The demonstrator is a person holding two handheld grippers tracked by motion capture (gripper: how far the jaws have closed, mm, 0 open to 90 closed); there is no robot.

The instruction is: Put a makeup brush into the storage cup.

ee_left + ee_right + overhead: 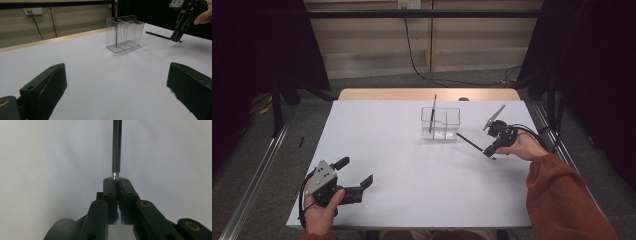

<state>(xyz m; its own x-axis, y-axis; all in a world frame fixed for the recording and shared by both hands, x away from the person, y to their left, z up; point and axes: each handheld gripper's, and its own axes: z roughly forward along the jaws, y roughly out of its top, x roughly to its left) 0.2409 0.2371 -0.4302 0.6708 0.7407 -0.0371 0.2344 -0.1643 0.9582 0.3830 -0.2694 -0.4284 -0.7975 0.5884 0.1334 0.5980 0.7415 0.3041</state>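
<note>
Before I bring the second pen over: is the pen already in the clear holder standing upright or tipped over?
Upright, leaning slightly. The pen stands in one end compartment of the clear holder, its top rising above the rim.

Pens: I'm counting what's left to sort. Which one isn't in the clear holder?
The pen clamped in the right gripper, beside the holder; the other pen stands upright inside it.

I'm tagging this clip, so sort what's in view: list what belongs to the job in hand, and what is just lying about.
In the job:
- black pen, clamped in the right gripper
- clear holder, beside it
- second pen, standing in the holder

Just there:
- left gripper, open, holding nothing
- wall socket with its cable
- white table
</note>
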